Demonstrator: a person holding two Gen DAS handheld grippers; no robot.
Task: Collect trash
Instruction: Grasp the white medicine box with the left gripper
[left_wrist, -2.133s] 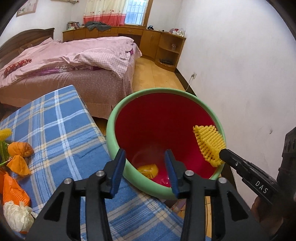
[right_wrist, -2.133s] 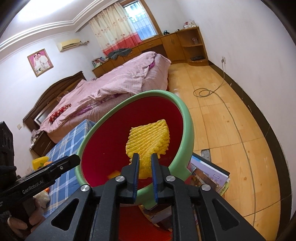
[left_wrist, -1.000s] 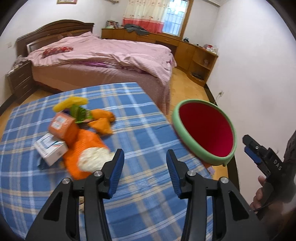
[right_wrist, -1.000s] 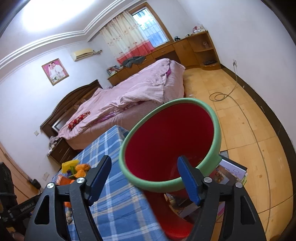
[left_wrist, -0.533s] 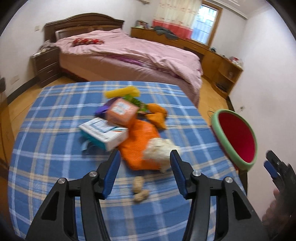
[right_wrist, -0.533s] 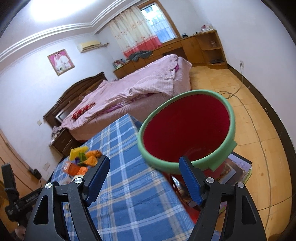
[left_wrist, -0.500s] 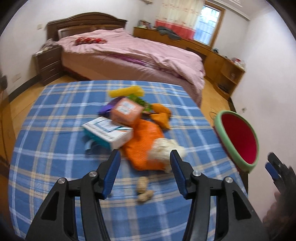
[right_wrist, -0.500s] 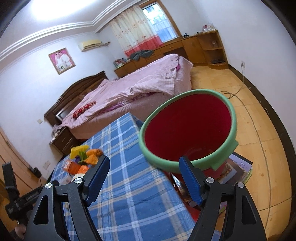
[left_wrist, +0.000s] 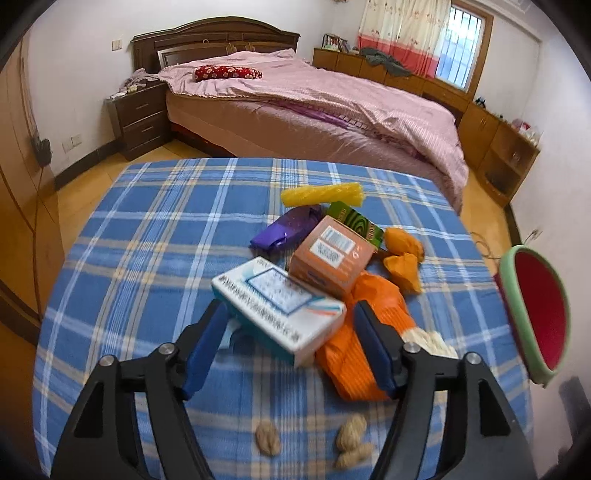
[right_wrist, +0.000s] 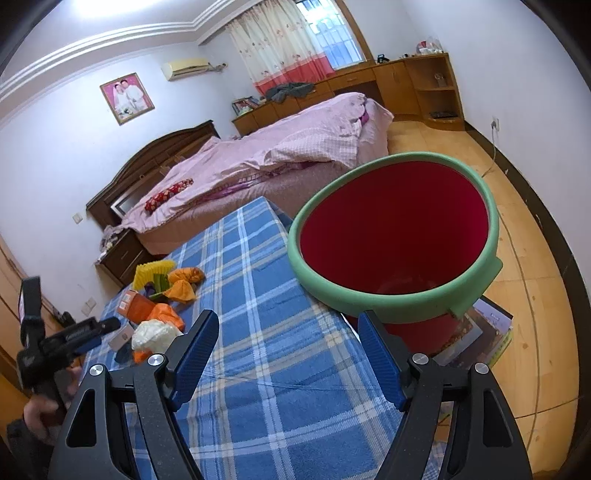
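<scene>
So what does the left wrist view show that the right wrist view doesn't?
Left only: peanuts on the cloth, a purple wrapper, and the white box lying between the open left gripper fingers, which have just been opening. Right only: the open, empty right gripper and books beneath the bin. Both: bin, orange box, bed.

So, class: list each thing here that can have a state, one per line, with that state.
left gripper: open, jaws just widened, around the white box, not gripping
white box: closed, lying tilted on the pile
orange box: closed, resting atop the pile
right gripper: open, empty
red bin: open-topped, upright beside the table
</scene>
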